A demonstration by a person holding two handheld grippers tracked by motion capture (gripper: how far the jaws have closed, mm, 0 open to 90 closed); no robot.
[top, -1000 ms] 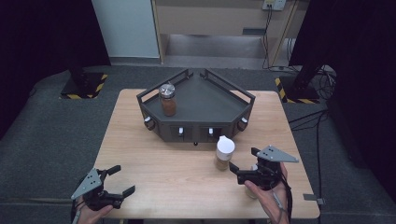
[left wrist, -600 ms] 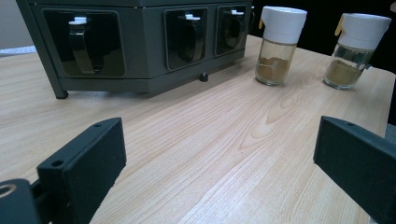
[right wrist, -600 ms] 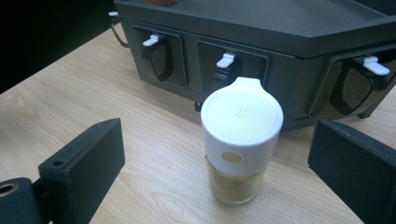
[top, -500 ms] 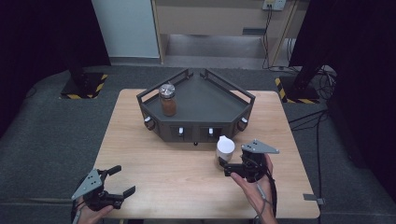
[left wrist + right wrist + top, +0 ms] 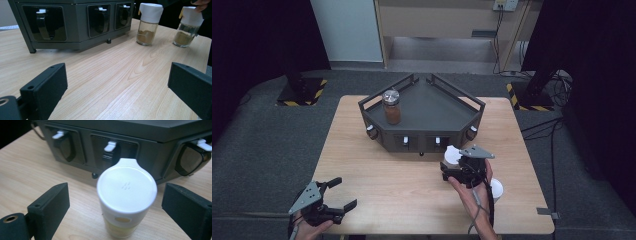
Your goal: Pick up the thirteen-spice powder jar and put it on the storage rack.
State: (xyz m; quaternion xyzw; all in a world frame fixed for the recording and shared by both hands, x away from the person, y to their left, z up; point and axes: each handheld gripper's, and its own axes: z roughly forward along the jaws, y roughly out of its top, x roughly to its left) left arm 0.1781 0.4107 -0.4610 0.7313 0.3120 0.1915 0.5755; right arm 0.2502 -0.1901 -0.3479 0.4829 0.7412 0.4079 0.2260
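A glass spice jar with a white cap (image 5: pixel 451 155) stands on the wooden table (image 5: pixel 377 170) just in front of the dark rack (image 5: pixel 432 112). My right gripper (image 5: pixel 455 166) has come up to it. In the right gripper view this jar (image 5: pixel 126 192) stands between the jaws of my right gripper (image 5: pixel 116 196); they have just been closing, with a gap left on each side. A second white-capped jar (image 5: pixel 496 189) stands by the right wrist. My left gripper (image 5: pixel 340 193) rests open at the table's front left with nothing in it (image 5: pixel 117 85).
A jar of brown powder with a silver lid (image 5: pixel 391 106) stands on the rack's left side. The rack's front face carries white-tipped clips (image 5: pixel 110 146). In the left gripper view both white-capped jars (image 5: pixel 149 23) (image 5: pixel 188 26) stand to the right of the rack (image 5: pixel 75 22).
My right gripper has moved left and forward until its jaws stand around the white-capped jar, which uncovers a second jar by the wrist. The left gripper has stayed put.
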